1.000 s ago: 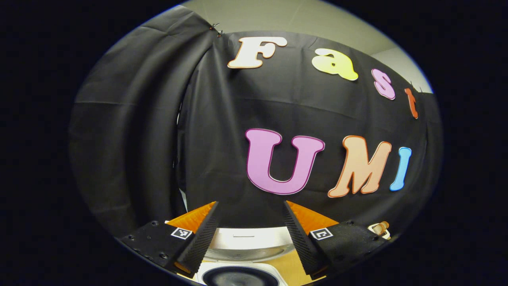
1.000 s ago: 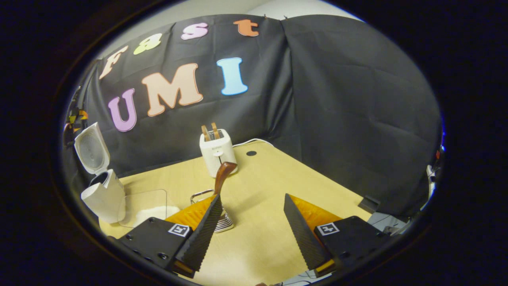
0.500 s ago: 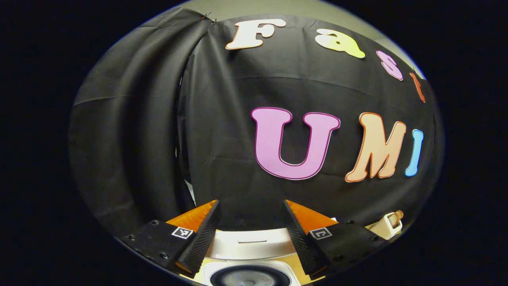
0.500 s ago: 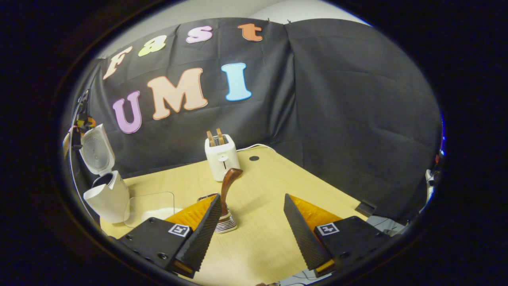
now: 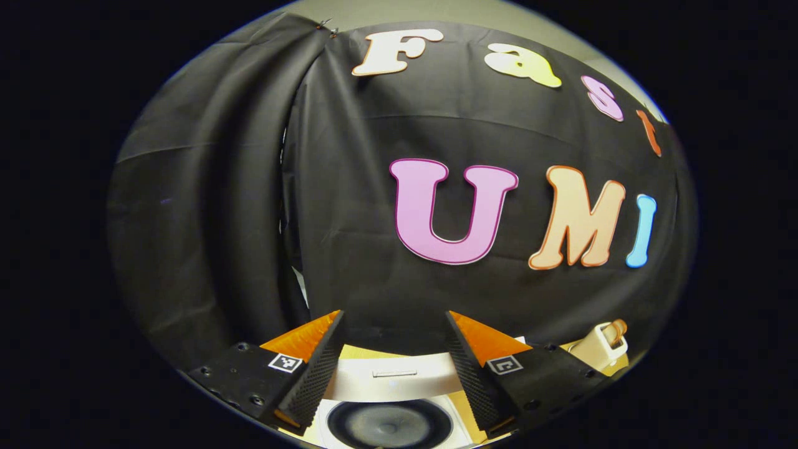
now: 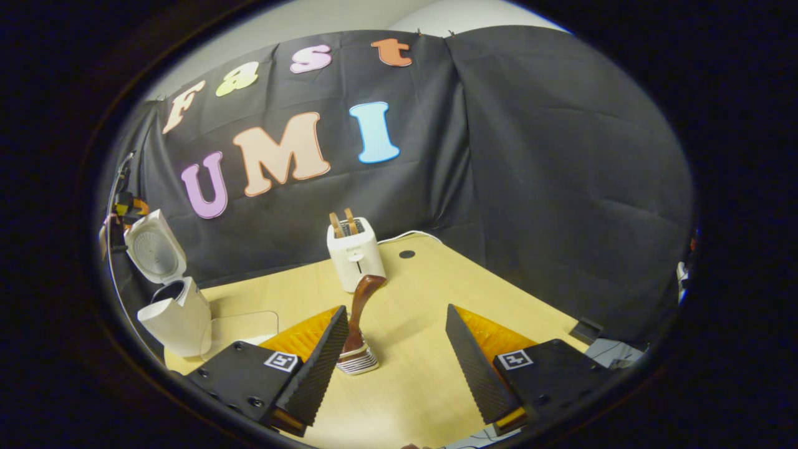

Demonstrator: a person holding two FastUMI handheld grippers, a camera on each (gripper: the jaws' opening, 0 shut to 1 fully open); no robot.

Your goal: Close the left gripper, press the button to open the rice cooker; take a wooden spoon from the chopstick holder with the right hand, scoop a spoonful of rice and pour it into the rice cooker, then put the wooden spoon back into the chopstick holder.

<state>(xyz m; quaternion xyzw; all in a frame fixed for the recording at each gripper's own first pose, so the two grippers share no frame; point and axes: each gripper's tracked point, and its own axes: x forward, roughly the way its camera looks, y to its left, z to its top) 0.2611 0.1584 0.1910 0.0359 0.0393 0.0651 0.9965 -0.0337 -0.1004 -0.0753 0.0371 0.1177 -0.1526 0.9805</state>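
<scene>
Since the earlier frames the left tool [image 5: 394, 368] has tipped down a little, so more of the rice cooker [image 5: 389, 399] shows between its fingers, and the right tool [image 6: 397, 358] has drawn closer to the wooden spoon [image 6: 360, 308], which now stands higher between its fingers.

In the left gripper view the tool's two ribbed, wedge-shaped fingers stand apart, holding nothing. Each carries a small square black-and-white marker; no wording on it can be read. Below them lies the white cooker's raised lid, smooth plastic with a dark round inset. A white toaster [image 5: 600, 344] peeks in at the lower right.

In the right gripper view the fingers are likewise spread wide and empty above the pale wood-grain desk [image 6: 430, 349]. The spoon stands upright in the chopstick holder [image 6: 356, 360], a ribbed metal base, just beside the left finger's tip. Its handle is dark, glossy and curved at the top. Behind it the boxy toaster [image 6: 356, 254] holds two brown slices. At far left the cooker [image 6: 174, 312] stands with its lid [image 6: 154, 249] swung up. A clear, flat container [image 6: 246, 324] lies beside it.
</scene>
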